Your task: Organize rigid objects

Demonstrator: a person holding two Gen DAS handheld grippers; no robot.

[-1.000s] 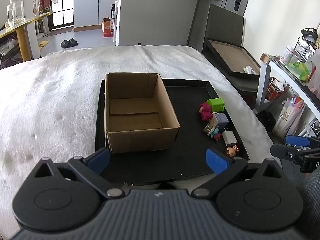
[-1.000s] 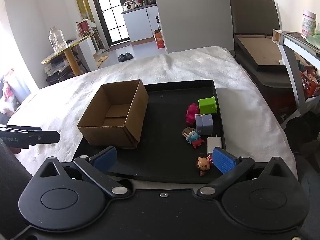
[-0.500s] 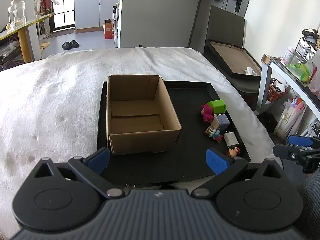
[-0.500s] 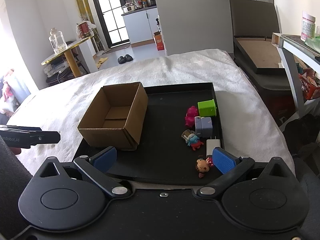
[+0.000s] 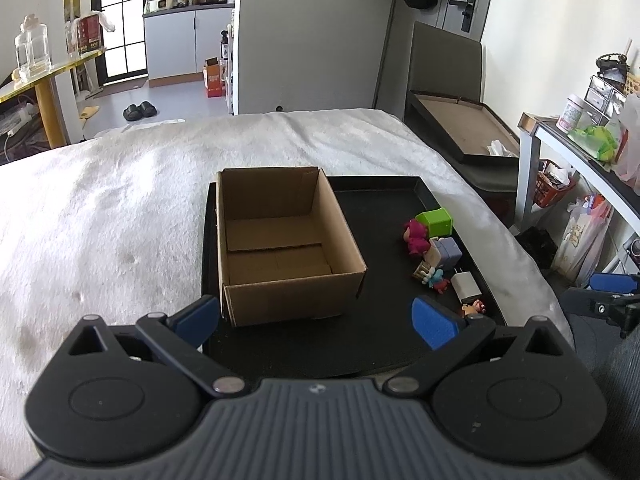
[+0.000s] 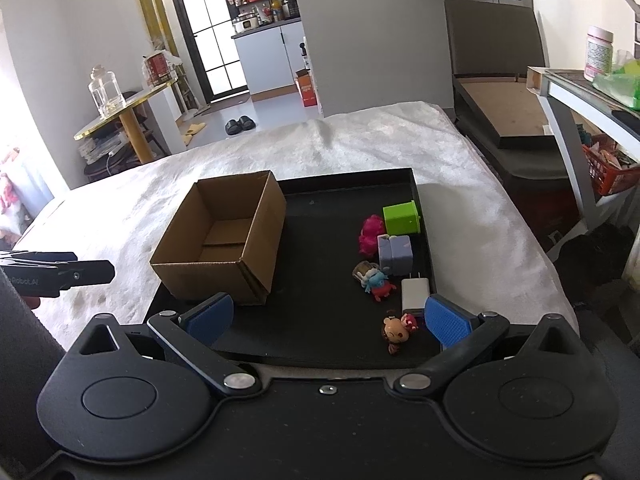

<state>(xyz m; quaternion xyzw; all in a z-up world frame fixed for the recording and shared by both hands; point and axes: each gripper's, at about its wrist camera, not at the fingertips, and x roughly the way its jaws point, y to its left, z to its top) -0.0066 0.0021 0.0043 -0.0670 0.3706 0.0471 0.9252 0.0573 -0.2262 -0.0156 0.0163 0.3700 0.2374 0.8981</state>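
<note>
An empty cardboard box (image 5: 286,240) (image 6: 224,240) stands on the left half of a black tray (image 5: 384,200) (image 6: 320,208). Along the tray's right side lie a green cube (image 6: 401,218), a pink toy (image 6: 370,234), a lilac block (image 6: 395,253), a small blue and red figure (image 6: 376,280), a white charger (image 6: 414,292) and a small bear figure (image 6: 396,330). My left gripper (image 5: 316,320) hangs open before the box's near wall. My right gripper (image 6: 326,320) is open over the tray's near edge, its right finger beside the charger and bear.
The tray rests on a white fluffy blanket (image 5: 100,208) over a bed. Right of the bed are a dark chair holding a shallow box (image 5: 464,128) and a cluttered side table (image 5: 580,140). A yellow-legged table (image 6: 124,116) stands at far left.
Both grippers have risen and drawn back slightly, so the tray and box sit a little farther away in each view. Both stay open; no object has moved.
</note>
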